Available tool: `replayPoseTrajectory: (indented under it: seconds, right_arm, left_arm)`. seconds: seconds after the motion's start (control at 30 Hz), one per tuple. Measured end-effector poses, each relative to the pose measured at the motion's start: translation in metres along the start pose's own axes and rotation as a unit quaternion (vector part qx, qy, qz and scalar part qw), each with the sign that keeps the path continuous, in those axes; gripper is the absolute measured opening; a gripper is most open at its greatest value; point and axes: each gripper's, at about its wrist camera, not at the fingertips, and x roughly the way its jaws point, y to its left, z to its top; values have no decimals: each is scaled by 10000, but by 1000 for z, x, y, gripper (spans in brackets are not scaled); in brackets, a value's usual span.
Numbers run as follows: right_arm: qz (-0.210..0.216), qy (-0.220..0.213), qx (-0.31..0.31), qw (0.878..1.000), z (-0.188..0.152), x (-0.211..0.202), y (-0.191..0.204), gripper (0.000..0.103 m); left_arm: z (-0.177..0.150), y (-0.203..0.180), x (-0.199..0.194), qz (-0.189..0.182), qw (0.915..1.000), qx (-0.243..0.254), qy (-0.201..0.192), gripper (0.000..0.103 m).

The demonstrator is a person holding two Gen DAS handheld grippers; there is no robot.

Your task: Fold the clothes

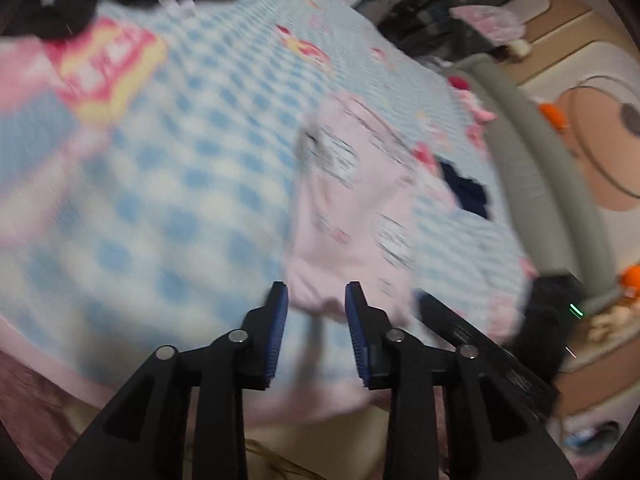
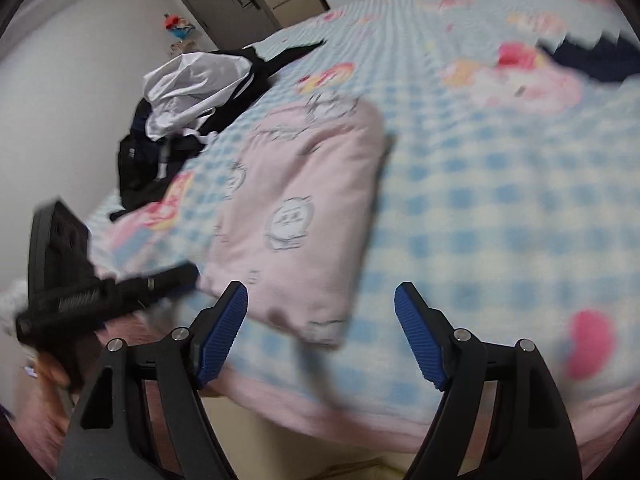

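My left gripper (image 1: 316, 300) stands with its blue pads a moderate gap apart and nothing between them; the near hem of the pink garment (image 1: 352, 216) lies just past the fingertips, seemingly untouched, though blur makes contact hard to judge. My right gripper (image 2: 320, 300) is spread wider, also empty, and the same pink garment (image 2: 304, 208) lies folded into a rough rectangle just ahead, its near corner reaching down between the two fingers. The garment rests flat on the blue-and-white checked bedspread (image 2: 500, 208), close to the bed's near edge. In the right wrist view the left gripper shows dark and blurred just left of the garment's near corner. Farther off, a heap of black and white clothes (image 2: 188, 92) sits at the bed's far left, well apart from the pink one, and a dark navy piece (image 2: 596, 60) lies off to the far right.
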Motion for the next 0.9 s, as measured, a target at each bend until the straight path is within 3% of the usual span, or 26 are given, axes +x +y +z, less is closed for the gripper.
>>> replayPoseTrajectory:
  seconds: [0.13,0.2,0.27,0.37,0.43,0.63,0.73,0.83,0.87,0.9]
  right_arm:
    - [246,159,0,9996,14,15,0,74]
    - [227,260,-48,9994,25,26,-3,63]
    - [284,357,-38,9990,33,36,-8,40]
    - [596,434,196,9971,32,47,-18,33]
    - [701,330,394,9962,29,43,-19,29]
    - [1073,218,550,9925,18,22,16,24]
    - [1309,451,436,9894,6,25,41,26]
    - [1102,563,462,9912,-1,26,40,27]
    - [1013,558,500,9920,-2,24,35,28]
    - [925,552,538,9927,-3,22,31,31]
  left_arm:
    - [-8,2,20,-155,9994,-97,293,35]
    - [-6,3,26,-191,9994,-129,248,33]
    - [-1,-1,27,-143,9999,-25,65,32]
    - [6,-10,34,283,9993,247,25,24]
    - [7,-11,25,307,9992,222,-98,23]
    - [25,0,-18,602,9946,52,-840,24]
    - [34,17,-22,492,9947,-254,-871,25]
    - [37,25,-17,175,9955,-444,-815,41]
    - [34,24,-16,98,9958,-425,-807,52]
    - [31,23,-14,34,9961,-399,-786,54]
